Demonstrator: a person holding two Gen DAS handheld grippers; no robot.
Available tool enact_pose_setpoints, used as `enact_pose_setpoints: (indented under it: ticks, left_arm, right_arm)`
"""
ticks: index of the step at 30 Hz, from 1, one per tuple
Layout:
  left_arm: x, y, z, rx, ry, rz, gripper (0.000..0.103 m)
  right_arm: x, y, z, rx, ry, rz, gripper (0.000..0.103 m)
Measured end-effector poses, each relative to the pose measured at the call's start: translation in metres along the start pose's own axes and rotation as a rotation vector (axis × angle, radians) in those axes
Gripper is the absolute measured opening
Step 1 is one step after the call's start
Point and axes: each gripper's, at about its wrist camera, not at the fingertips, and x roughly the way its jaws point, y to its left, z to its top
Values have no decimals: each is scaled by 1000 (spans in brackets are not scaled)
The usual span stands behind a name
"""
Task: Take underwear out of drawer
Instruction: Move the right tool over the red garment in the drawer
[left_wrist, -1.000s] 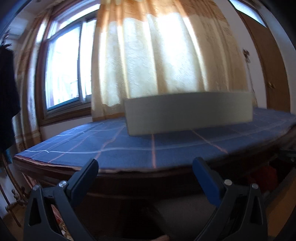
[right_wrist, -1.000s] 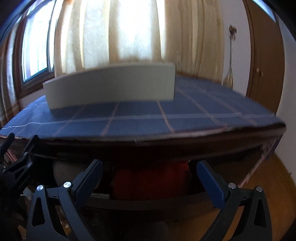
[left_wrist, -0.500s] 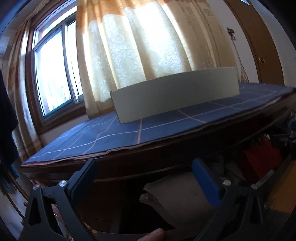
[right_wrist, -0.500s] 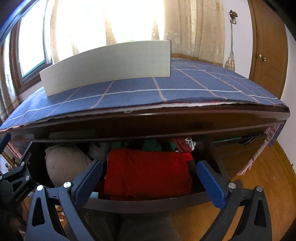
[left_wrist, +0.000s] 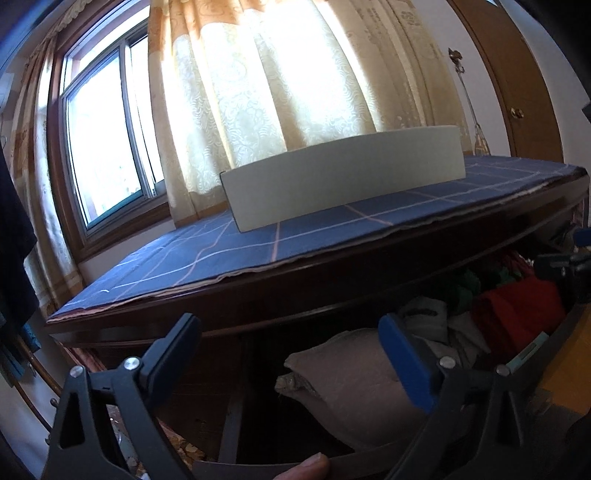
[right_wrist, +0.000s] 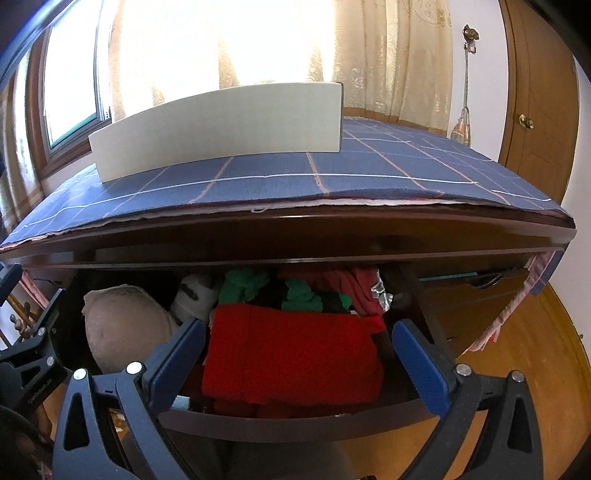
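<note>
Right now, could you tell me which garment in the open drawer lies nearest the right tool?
The folded red garment, at the drawer's front, directly between the open right tool fingers; the green pieces lie behind it.

Daylight pours through the window (left_wrist: 107, 147) and the curtain (right_wrist: 236, 44), which is blown out to white in the right wrist view and glares strongly in the left. The backlit white box (right_wrist: 221, 125) shows a grey, shaded face. The drawer (right_wrist: 295, 421) interior lies in deep shadow under the tabletop (left_wrist: 258, 243), darker in the left view, where cloth detail is murky. Fisheye distortion bows straight edges, and the corners vignette to black. Focus is fairly sharp; the floor (right_wrist: 535, 369) looks slightly smeared.
</note>
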Motion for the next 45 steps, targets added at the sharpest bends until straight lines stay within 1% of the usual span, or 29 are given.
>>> enact_pose_setpoints:
  ticks: [12,19,23,27,35,43,45]
  left_arm:
    - [-29,6,-9,-11,43,-13,97]
    - [-43,7,-14,-2,64,-26,97]
    - [-50,10,-17,-14,83,-44,97]
    - [-57,9,-20,1,89,-45,97]
    - [-63,10,-24,10,95,-51,97]
    - [-60,9,-21,17,106,-49,97]
    - [-59,12,-19,0,110,-50,97]
  right_arm:
    - [-18,-17,-15,11,14,-6,102]
    - [-37,-19,-19,-10,-1,-1,102]
    - [-42,-21,-21,-4,2,4,102]
    - [-48,-18,-22,-14,-7,10,102]
    - [-56,-9,-21,-50,-21,26,102]
    - [-56,-8,-24,-43,-16,31,102]
    - [-55,-8,-24,-41,-10,33,102]
